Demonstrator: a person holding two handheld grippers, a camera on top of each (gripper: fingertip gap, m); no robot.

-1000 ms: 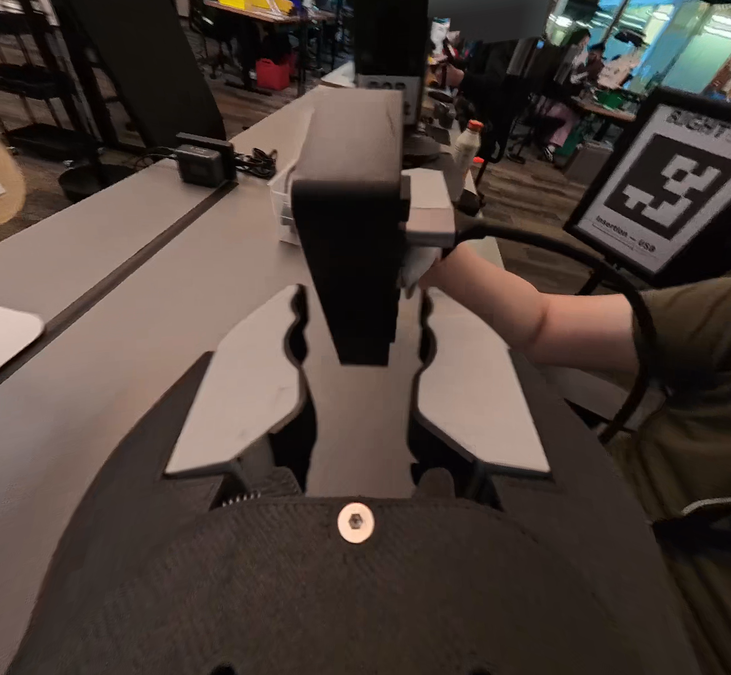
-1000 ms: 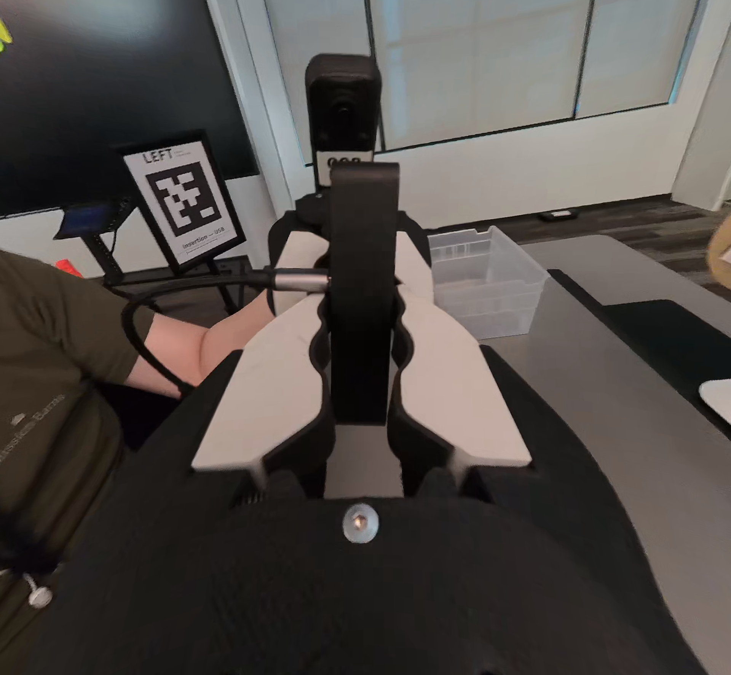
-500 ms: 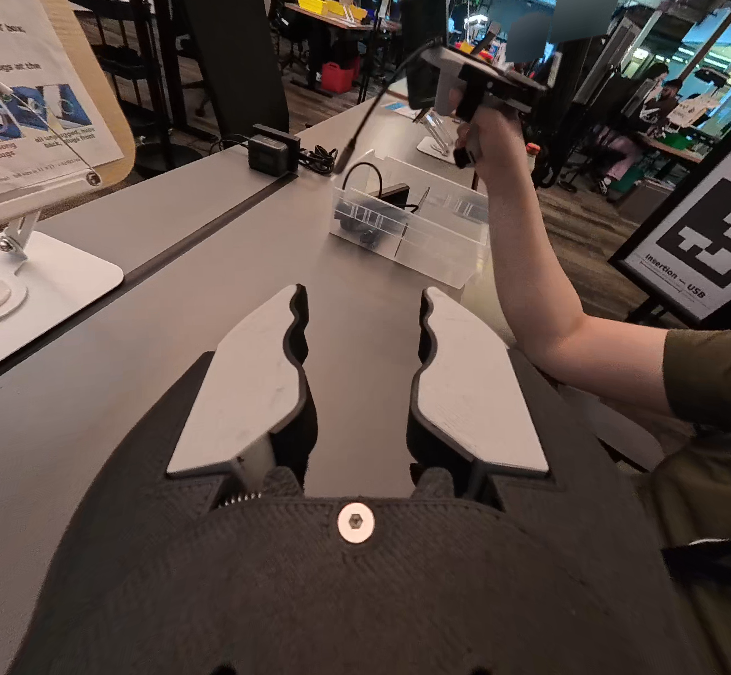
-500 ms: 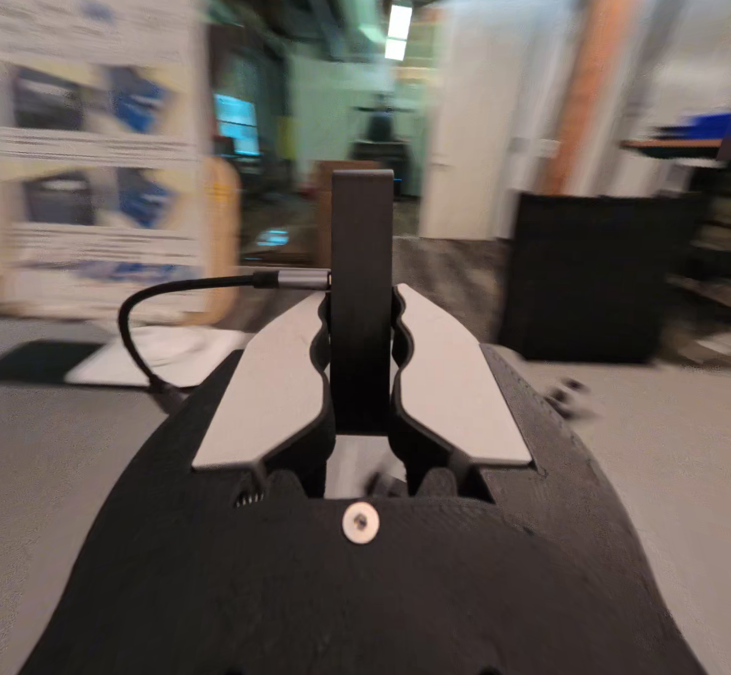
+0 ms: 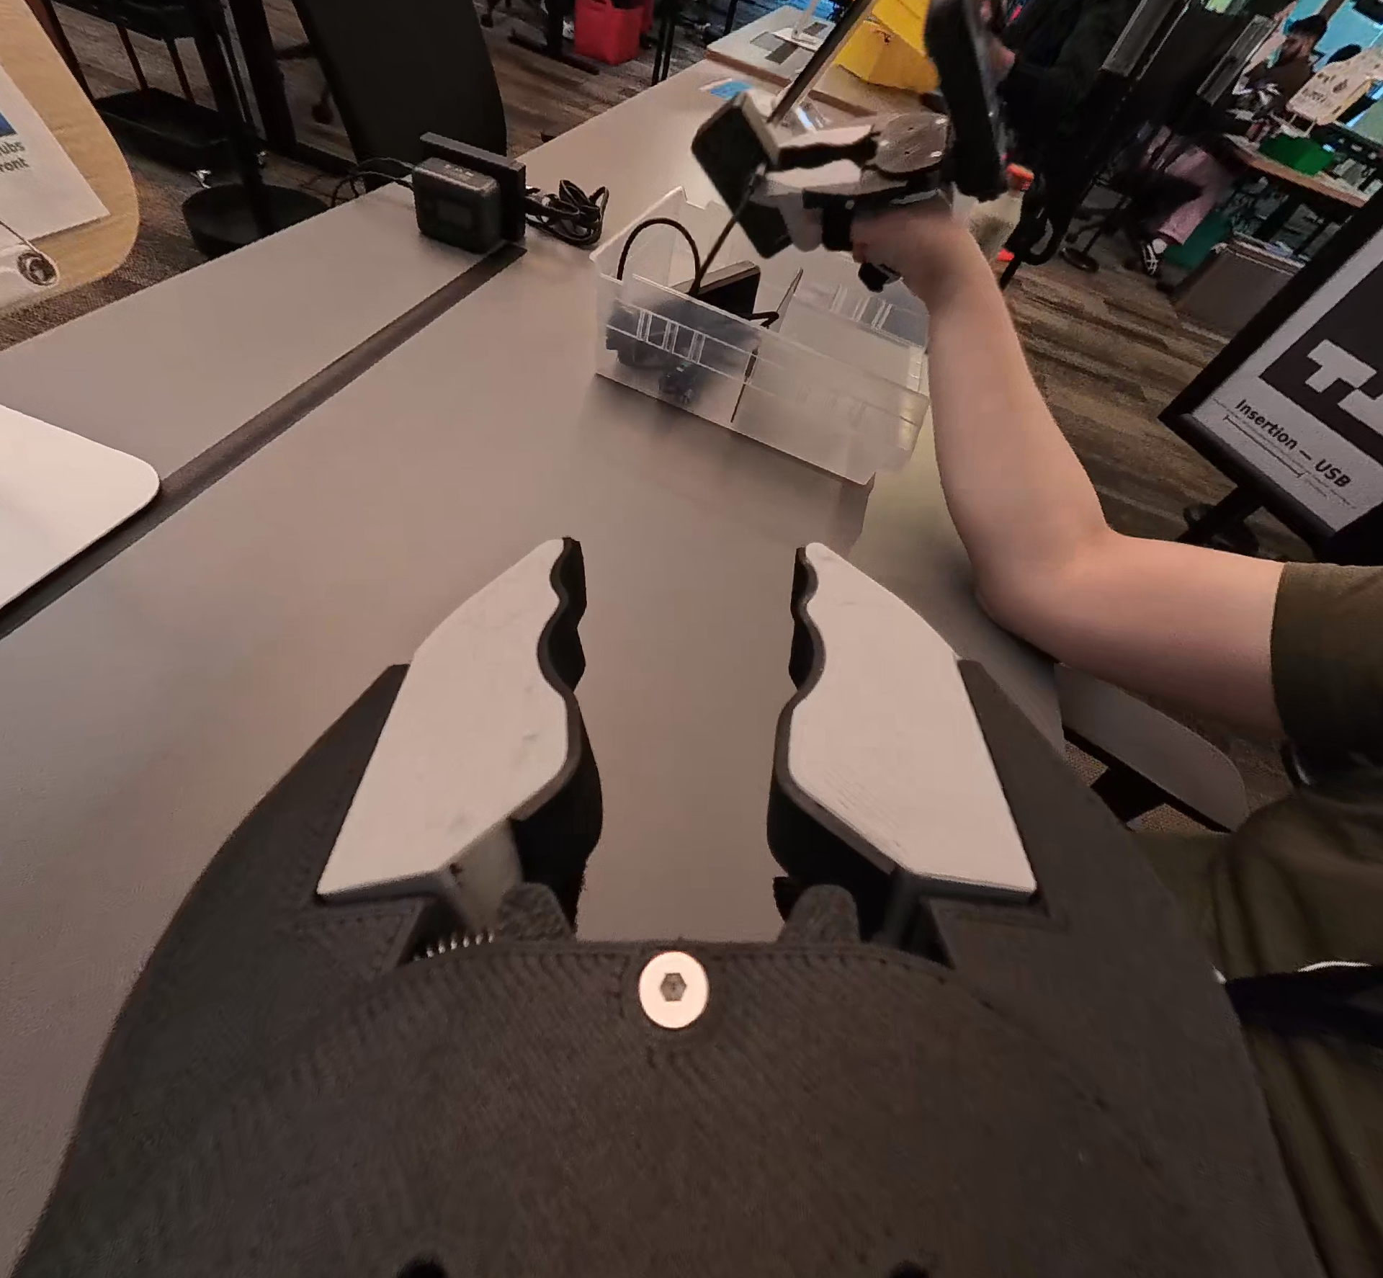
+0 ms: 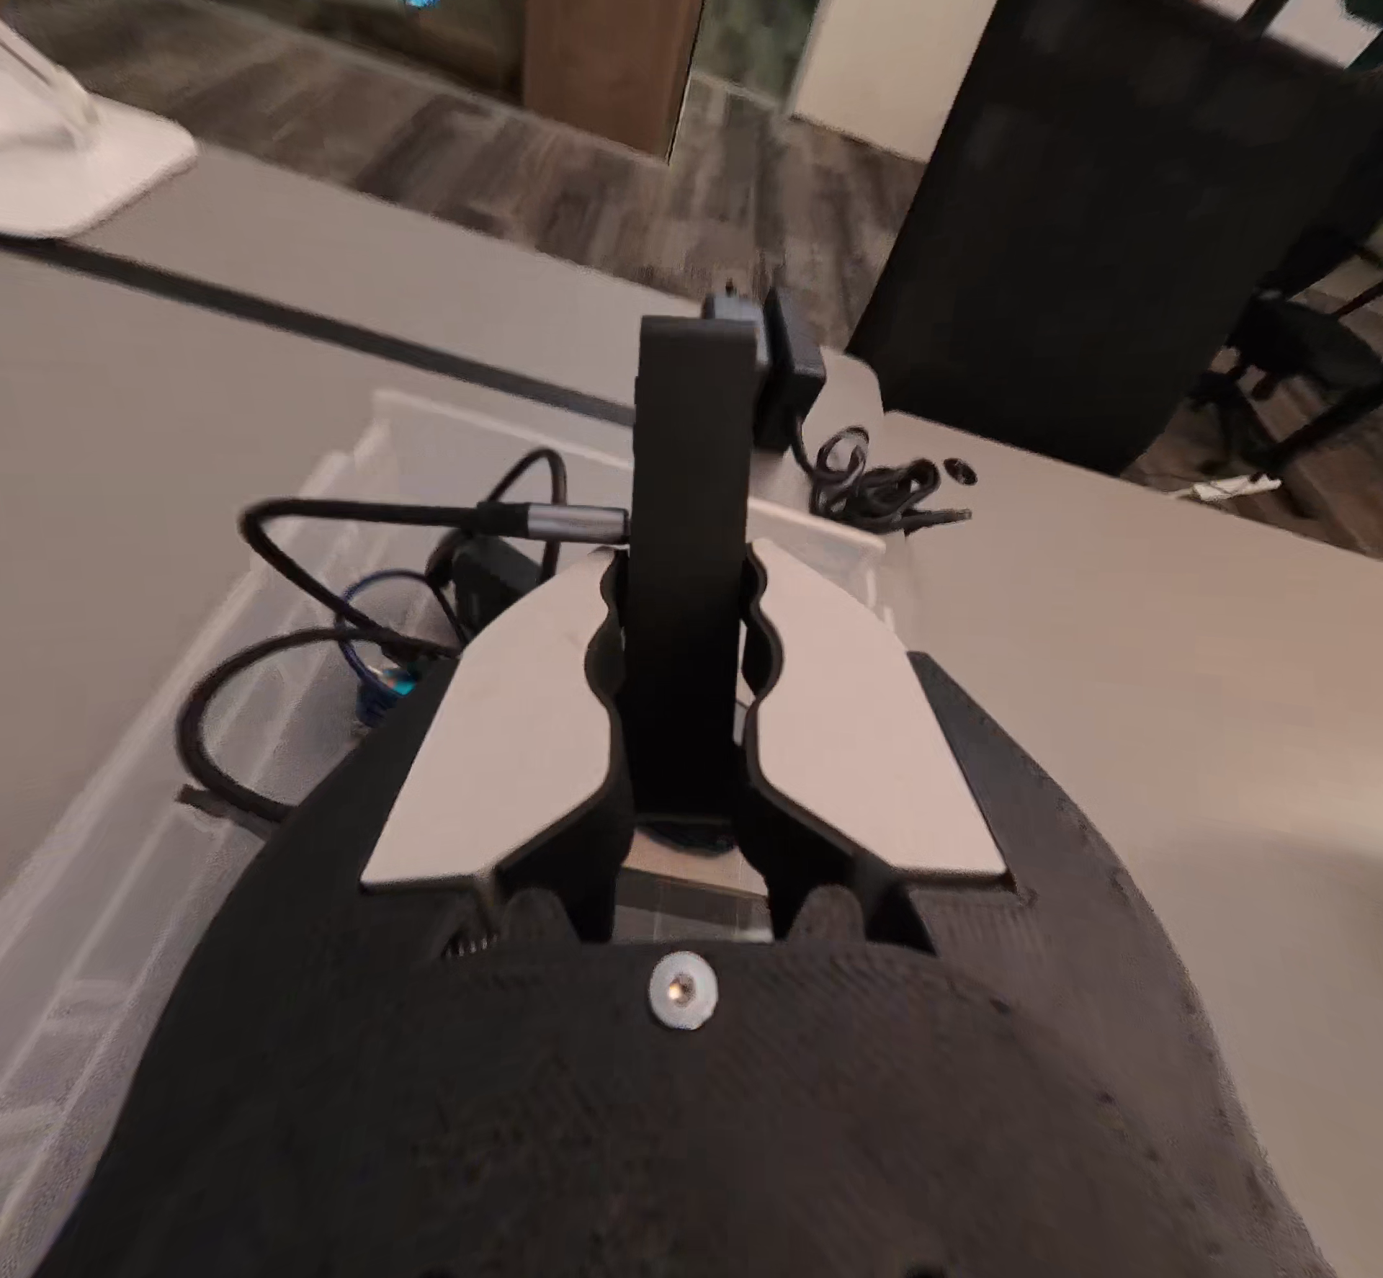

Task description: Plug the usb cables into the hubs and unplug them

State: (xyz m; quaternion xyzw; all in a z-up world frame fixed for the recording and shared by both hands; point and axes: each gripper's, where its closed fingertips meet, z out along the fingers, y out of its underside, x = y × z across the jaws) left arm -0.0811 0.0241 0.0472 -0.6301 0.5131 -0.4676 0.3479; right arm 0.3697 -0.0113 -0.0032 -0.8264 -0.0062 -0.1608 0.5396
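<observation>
Right gripper [image 6: 685, 568] clamped on black USB hub [image 6: 692, 493] (cable plugged in), long axis forward, above clear bin [image 5: 831, 374] near table's right edge; left gripper [image 5: 685, 613] apart, empty, farther.

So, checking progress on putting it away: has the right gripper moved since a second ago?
Yes. The right gripper went from directly ahead to over the clear bin.

A grey table [image 5: 299, 359] is being shown beneath the jaws, wood flooring [image 5: 539, 89] and dark desks [image 5: 756, 52] being seen beyond them
</observation>
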